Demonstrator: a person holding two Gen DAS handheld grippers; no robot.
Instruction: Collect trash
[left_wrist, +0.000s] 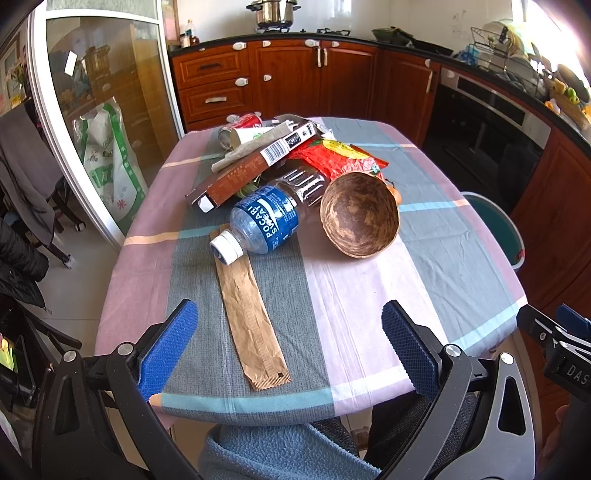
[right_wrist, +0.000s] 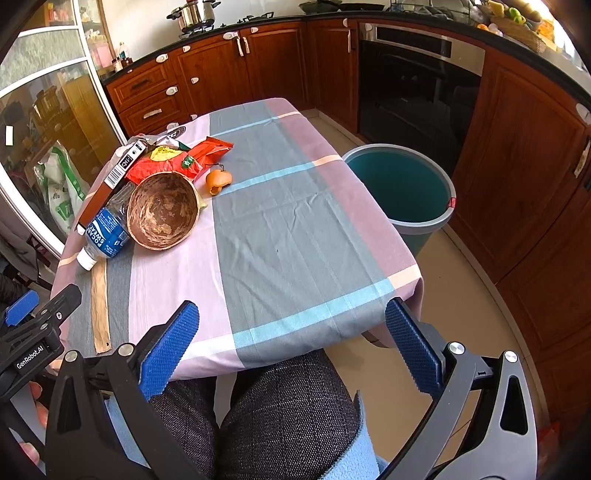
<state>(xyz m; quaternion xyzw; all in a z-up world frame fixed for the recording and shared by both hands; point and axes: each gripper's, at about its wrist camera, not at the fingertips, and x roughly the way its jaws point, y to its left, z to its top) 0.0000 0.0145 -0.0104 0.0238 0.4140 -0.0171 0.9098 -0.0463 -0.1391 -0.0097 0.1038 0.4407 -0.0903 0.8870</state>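
Trash lies heaped on the checked tablecloth (left_wrist: 369, 295): a plastic bottle (left_wrist: 269, 218) with a blue label, a brown paper sleeve (left_wrist: 251, 317), a brown carton (left_wrist: 243, 173), a red wrapper (left_wrist: 340, 155), a red can (left_wrist: 247, 121) and a coconut-shell bowl (left_wrist: 360, 214). Orange peel (right_wrist: 218, 181) sits beside the bowl (right_wrist: 162, 210). A teal bin (right_wrist: 402, 184) stands on the floor right of the table. My left gripper (left_wrist: 290, 347) hangs open over the near table edge, the paper sleeve between its fingers' line. My right gripper (right_wrist: 291, 343) is open above the near edge, empty.
Wooden kitchen cabinets (left_wrist: 288, 77) and an oven (right_wrist: 417, 74) line the back and right. A glass door (left_wrist: 103, 122) stands left of the table. A person's knees (right_wrist: 280, 413) are under the near edge. A chair with dark clothing (left_wrist: 22, 184) is at far left.
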